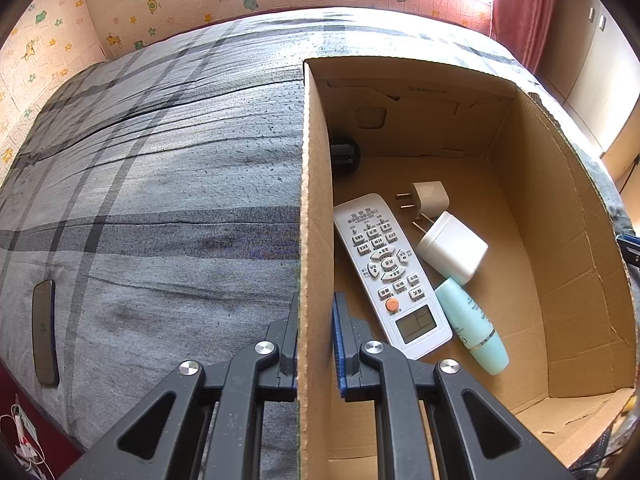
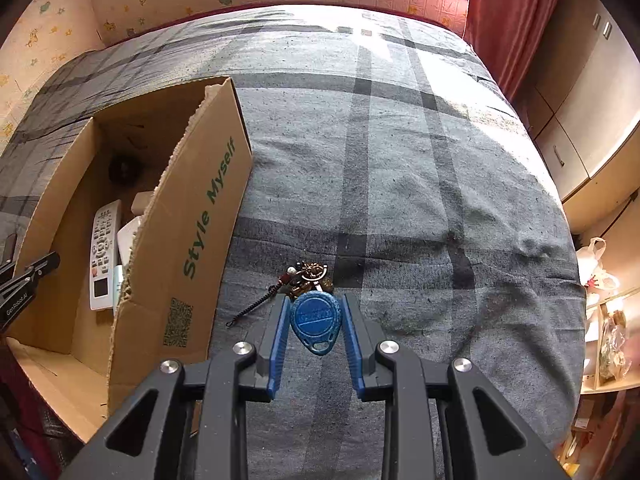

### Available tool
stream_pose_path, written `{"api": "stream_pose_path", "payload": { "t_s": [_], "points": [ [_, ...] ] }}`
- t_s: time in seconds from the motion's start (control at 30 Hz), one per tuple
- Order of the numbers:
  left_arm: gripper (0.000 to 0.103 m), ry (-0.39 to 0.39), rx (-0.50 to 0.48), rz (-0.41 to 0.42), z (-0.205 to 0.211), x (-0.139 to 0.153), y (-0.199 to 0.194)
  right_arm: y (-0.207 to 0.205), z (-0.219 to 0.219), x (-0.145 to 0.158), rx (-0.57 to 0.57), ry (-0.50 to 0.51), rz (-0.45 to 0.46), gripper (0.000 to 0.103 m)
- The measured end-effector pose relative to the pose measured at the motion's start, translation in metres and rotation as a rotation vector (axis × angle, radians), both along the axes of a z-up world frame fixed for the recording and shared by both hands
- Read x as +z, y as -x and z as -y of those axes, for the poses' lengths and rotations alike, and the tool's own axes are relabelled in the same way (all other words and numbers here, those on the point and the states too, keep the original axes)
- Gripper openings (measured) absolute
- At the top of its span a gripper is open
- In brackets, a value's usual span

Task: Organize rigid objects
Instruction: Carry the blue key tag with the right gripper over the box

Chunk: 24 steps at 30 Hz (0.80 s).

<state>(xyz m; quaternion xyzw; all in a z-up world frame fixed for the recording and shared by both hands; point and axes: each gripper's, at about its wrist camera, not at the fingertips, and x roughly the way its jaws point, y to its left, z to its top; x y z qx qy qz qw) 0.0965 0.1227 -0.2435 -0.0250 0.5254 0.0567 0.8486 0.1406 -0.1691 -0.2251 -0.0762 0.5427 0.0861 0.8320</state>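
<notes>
A cardboard box (image 1: 316,208) stands open on the grey plaid bed. My left gripper (image 1: 316,308) is shut on the box's left wall. Inside lie a white remote (image 1: 390,276), two white plug adapters (image 1: 452,246), a mint tube (image 1: 472,326) and a dark round object (image 1: 344,152). In the right wrist view the box (image 2: 200,216) is at left, and the remote (image 2: 103,256) shows inside it. My right gripper (image 2: 314,312) is closed around a blue key fob (image 2: 316,320) with a keyring bunch (image 2: 306,276) that rests on the bed.
A dark flat phone-like object (image 1: 44,332) lies on the bed near its left edge. Cables (image 1: 22,432) hang below it. A red curtain (image 2: 504,16) and cabinets (image 2: 580,128) stand at the right. Shelves with bags (image 2: 608,320) are at far right.
</notes>
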Motion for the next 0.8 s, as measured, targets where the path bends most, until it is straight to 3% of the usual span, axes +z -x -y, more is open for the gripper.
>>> {"api": "stream_pose_path", "payload": {
  "t_s": [0.4,0.8],
  "points": [
    [0.013,0.001,-0.001,0.000,-0.001,-0.001,0.000,-0.001,-0.046,0.039,0.104,-0.030,0.049,0.027],
    [0.013,0.003,-0.001,0.000,0.000,0.000,0.000,-0.019,-0.104,0.048,0.239,-0.078,0.022,0.027]
  ]
}}
